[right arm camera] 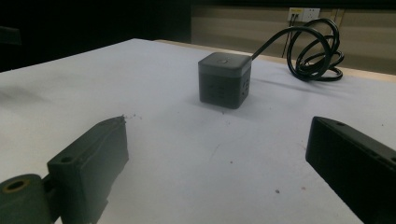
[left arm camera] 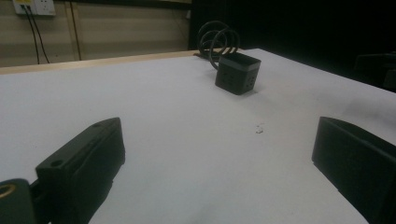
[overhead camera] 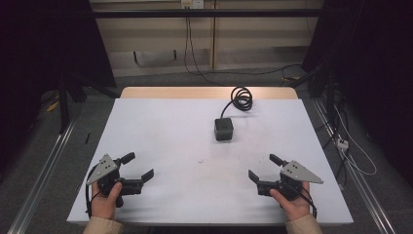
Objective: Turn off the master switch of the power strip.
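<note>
Dark cube socket (right arm camera: 224, 80) sits beyond wide-apart jaws, its coiled cable (right arm camera: 314, 51) behind

Left gripper (overhead camera: 138, 165) and right gripper (overhead camera: 263, 167), fingers wide apart.

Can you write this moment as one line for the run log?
left tool: open, empty | right tool: open, empty | cube socket: untouched, mid-table

A wall socket (overhead camera: 191, 4) with cables (overhead camera: 187, 39) behind the table (overhead camera: 160, 141).
</note>
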Motion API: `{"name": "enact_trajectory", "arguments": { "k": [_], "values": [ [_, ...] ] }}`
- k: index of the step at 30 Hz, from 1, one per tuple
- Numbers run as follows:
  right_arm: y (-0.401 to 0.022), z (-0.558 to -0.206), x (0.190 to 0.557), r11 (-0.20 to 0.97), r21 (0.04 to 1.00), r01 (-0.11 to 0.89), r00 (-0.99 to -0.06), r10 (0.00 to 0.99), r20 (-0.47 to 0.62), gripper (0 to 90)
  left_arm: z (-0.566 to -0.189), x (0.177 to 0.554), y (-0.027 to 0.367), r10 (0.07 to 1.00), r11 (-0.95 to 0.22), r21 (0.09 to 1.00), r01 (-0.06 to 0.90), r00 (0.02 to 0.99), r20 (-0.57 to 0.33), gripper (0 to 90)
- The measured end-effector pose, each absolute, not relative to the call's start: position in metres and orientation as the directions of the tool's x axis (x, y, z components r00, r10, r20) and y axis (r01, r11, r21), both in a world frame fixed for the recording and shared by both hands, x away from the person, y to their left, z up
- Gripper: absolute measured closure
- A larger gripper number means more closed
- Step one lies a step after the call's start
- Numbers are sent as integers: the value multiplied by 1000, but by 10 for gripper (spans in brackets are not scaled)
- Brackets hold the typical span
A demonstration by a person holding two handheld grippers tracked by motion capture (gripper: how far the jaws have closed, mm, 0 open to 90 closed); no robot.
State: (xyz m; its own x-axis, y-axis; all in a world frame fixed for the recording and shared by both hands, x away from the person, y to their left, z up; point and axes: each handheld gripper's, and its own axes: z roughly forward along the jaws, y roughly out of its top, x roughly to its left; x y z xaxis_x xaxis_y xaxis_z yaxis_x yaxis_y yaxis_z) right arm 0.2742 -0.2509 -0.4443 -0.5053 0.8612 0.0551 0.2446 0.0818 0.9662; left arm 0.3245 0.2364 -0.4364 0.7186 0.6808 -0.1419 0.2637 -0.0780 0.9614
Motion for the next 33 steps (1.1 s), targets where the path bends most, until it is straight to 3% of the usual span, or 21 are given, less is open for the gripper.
{"name": "enact_trajectory", "arguments": {
  "k": [33],
  "values": [
    [-228, -436, 309, 110, 961, 253, -535, 844, 44, 78, -435, 324, 237, 671, -92, 965, 247, 731, -124, 23]
  ]
}}
